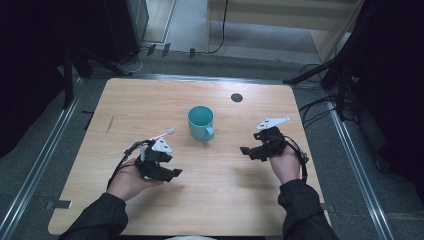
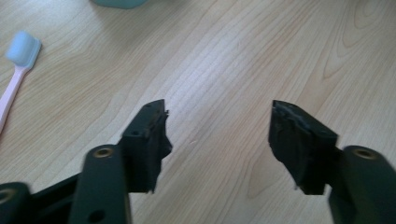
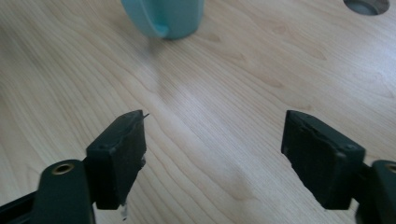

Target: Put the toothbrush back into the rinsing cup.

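Observation:
A teal mug (image 1: pixel 201 122) stands upright near the middle of the wooden table (image 1: pixel 150 100), its handle toward the near side; its base shows at the top of the right gripper view (image 3: pixel 163 16). A pink toothbrush (image 1: pixel 163 135) with a pale blue head (image 2: pixel 23 48) lies left of the mug. My left gripper (image 1: pixel 172 174) hovers just near of the toothbrush, open and holding nothing (image 2: pixel 219 126). My right gripper (image 1: pixel 247 151) is right of the mug, open with bare wood between its jaws (image 3: pixel 215 135).
A round cable hole (image 1: pixel 236 97) sits in the table's far right part, also seen in the right gripper view (image 3: pixel 366 5). Metal rails (image 1: pixel 45 160) run along both sides of the table. Cables (image 1: pixel 315 107) lie on the floor to the right.

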